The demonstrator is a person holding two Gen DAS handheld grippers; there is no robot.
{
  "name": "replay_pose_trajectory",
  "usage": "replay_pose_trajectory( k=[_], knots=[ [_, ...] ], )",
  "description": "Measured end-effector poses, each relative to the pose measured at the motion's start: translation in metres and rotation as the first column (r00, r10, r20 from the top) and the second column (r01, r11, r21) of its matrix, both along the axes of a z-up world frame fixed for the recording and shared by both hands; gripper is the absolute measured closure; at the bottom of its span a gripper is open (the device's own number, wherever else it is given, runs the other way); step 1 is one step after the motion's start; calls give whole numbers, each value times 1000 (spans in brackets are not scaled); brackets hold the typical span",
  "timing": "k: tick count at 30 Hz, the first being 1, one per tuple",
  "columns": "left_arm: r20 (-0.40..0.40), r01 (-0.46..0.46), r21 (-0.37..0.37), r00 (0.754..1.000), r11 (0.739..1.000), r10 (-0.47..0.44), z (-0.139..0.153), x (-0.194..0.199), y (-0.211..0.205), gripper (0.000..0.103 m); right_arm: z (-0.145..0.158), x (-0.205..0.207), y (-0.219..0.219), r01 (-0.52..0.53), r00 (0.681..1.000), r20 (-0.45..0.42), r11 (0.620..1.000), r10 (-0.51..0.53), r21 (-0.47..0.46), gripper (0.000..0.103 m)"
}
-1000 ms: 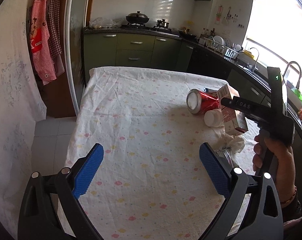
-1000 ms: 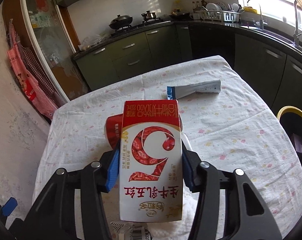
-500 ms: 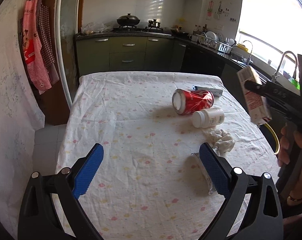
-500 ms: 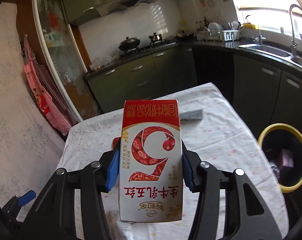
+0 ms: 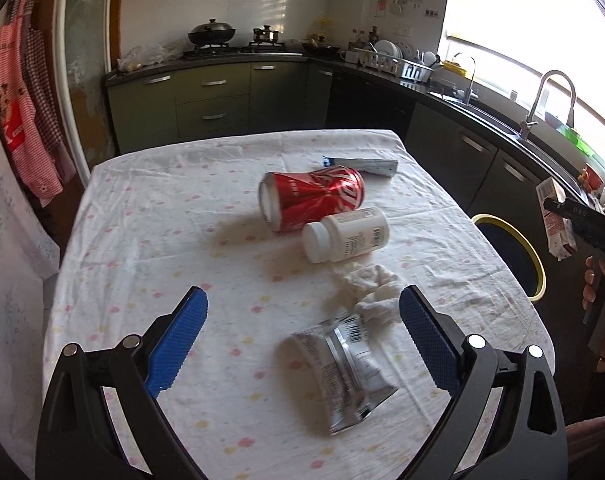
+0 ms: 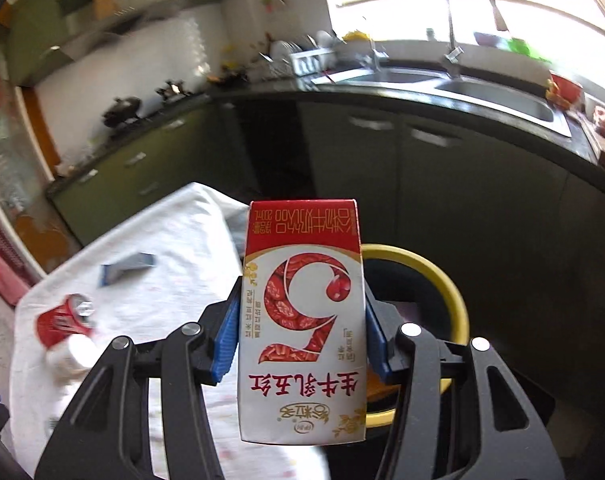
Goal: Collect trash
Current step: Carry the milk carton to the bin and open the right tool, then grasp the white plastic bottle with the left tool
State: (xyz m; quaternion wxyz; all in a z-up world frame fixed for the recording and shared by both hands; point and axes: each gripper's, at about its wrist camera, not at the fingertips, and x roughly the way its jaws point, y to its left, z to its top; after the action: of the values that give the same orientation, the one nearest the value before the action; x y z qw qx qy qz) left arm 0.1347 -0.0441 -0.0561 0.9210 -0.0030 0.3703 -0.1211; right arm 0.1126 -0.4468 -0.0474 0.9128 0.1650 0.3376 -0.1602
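Trash lies scattered on the desk (image 5: pixel 150 216): a red can (image 5: pixel 312 196) on its side touching a white bottle (image 5: pixel 344 234), with a crumpled tissue (image 5: pixel 364 290), a silver wrapper (image 5: pixel 342 368) and a flat grey packet (image 5: pixel 376 165) nearby. Off the desk's edge, the right gripper (image 6: pixel 300 330) has its blue fingers (image 6: pixel 226 334) pressed on both sides of a milk carton (image 6: pixel 302 312), held above a yellow-rimmed bin (image 6: pixel 442 280). Over the desk, the left gripper (image 5: pixel 302 332) has its fingers wide apart with nothing gripped.

Both the left gripper (image 5: pixel 302 344) and right gripper (image 6: pixel 300 344) are built of black frames, silver screws and ribbed blue pads (image 5: pixel 430 344).
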Motion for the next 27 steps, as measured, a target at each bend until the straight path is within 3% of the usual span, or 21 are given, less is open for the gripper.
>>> replay_pose_trajectory(
  k=[9,17,21,25,27],
  knots=[
    [-20,57,58,998,997,-56,-3,12,-35,8,-44,29,-37,47,995,-84,999,-46,15,52],
    [-40,88,64,996,994,-85,-9,21,-37,8,-31,7,-21,7,1000,-24,1000,-6,17,39],
    [-35,148,84,989,985,-146,-8,33,-41,8,-27,-5,-6,-34,999,-22,999,34,11,38],
    [-35,267,80,964,960,-265,-5,48,-47,8,-26,-13,2,-59,998,-26,998,60,28,37],
    [-30,355,103,935,929,-354,-4,55,-54,8,-26,-14,3,-64,997,-29,998,65,30,37]
  ],
)
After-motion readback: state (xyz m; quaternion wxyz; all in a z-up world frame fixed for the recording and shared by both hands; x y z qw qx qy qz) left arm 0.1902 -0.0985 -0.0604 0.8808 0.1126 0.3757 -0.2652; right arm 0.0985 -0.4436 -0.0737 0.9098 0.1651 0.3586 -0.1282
